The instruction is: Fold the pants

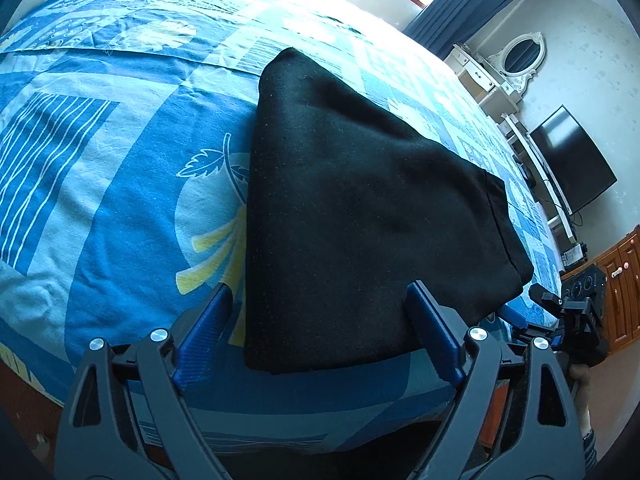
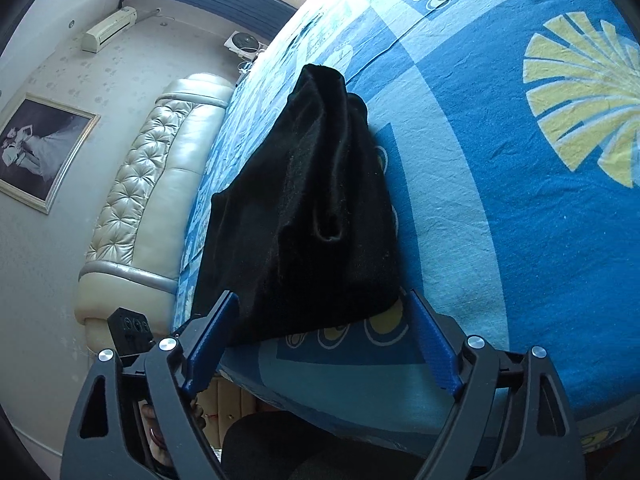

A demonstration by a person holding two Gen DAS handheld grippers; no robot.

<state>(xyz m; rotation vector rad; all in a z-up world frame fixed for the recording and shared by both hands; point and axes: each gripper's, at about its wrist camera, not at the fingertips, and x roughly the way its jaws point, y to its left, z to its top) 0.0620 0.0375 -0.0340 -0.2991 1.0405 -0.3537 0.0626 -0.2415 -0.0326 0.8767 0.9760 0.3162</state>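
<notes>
Black pants (image 1: 360, 200) lie folded into a thick bundle on a bed with a blue patterned sheet (image 1: 100, 160), close to its near edge. My left gripper (image 1: 319, 289) hovers at the bundle's near end, open, its blue fingers (image 1: 212, 336) straddling the cloth without pressing it. In the right wrist view the pants (image 2: 312, 208) run away from me along the sheet (image 2: 500, 220). My right gripper (image 2: 323, 297) is open too, with the near corner of the cloth between its pads but not gripped. The other gripper shows at each view's edge (image 1: 580, 304) (image 2: 128, 332).
A padded cream headboard (image 2: 160, 184) borders the bed's far side, with a framed picture (image 2: 40, 148) and an air conditioner (image 2: 110, 28) on the wall. A television (image 1: 572, 160), a white dressing table with mirror (image 1: 520, 56) and a wooden cabinet (image 1: 620, 288) stand beyond the bed.
</notes>
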